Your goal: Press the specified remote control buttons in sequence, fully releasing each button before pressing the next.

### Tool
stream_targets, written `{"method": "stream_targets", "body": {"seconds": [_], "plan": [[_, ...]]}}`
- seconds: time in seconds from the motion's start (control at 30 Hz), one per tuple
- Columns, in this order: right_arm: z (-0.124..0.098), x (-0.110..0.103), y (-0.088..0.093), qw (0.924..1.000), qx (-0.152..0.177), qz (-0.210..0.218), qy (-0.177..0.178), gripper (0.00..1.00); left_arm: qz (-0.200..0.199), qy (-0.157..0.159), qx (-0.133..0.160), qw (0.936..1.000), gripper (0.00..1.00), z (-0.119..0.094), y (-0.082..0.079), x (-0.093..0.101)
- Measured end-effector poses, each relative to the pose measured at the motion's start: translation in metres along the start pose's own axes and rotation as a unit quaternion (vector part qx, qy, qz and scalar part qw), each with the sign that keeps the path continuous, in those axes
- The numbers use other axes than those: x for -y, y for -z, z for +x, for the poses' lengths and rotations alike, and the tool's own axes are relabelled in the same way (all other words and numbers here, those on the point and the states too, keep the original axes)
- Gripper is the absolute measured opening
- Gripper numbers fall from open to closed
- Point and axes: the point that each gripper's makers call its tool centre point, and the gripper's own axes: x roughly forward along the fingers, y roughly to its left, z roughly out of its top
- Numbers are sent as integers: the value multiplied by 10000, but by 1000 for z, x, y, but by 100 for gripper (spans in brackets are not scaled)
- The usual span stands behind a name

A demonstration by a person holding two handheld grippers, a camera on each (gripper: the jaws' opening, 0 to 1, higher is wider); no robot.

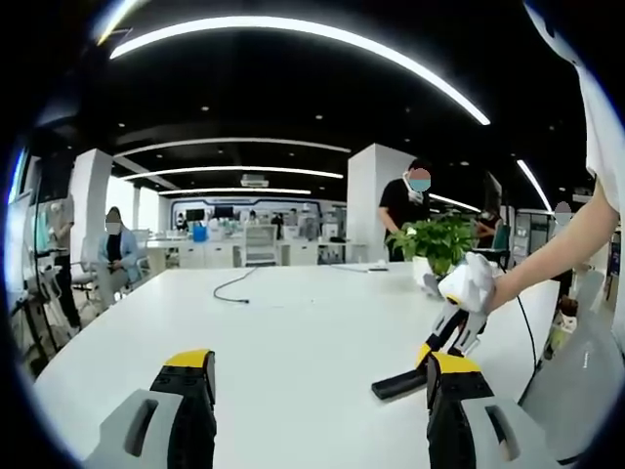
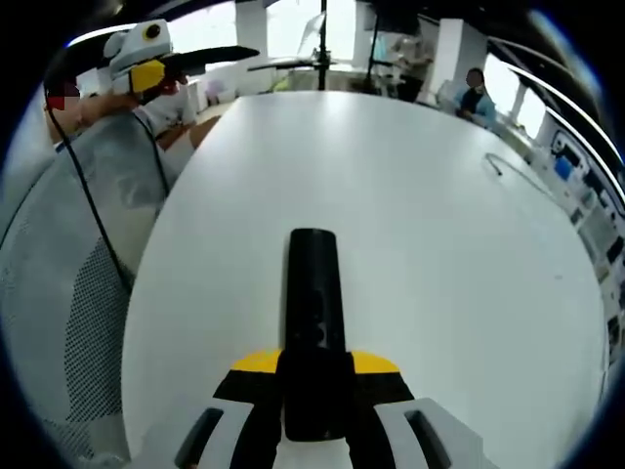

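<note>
Remote control: we see a long black remote control (image 2: 312, 293) lying flat on the white worktop (image 2: 439, 254). In the right gripper view it points away from the camera, and its near end sits between the two fingers. In the left gripper view the same remote (image 1: 398, 383) shows at the right, near the worktop edge.

Right gripper: in its own view the right gripper (image 2: 314, 376) has its yellow-tipped fingers (image 2: 256, 363) closed against both sides of the remote's near end. In the left gripper view we see this gripper (image 1: 451, 332) coming in from the right, held by a hand in a white glove (image 1: 471, 283), with its tip at the remote.

Left gripper: the left gripper (image 1: 317, 376) hangs over the bare worktop (image 1: 293, 322). Its two fingers (image 1: 190, 376) stand wide apart and hold nothing. The remote is to the right of it, just beside the right finger in the picture.

Other things: a potted green plant (image 1: 437, 244) stands on the far right part of the worktop. A thin dark cable (image 1: 234, 283) lies on the far part, well apart from the remote.

Surroundings: several people stand or sit in the office behind the worktop.
</note>
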Motion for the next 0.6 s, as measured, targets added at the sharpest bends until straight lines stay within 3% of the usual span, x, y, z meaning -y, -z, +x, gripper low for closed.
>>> {"method": "stream_targets", "body": {"seconds": [0.6], "plan": [[0,15,0,10000,14,-14,13,21,70,65,-128,9999,92,2,4,3]]}}
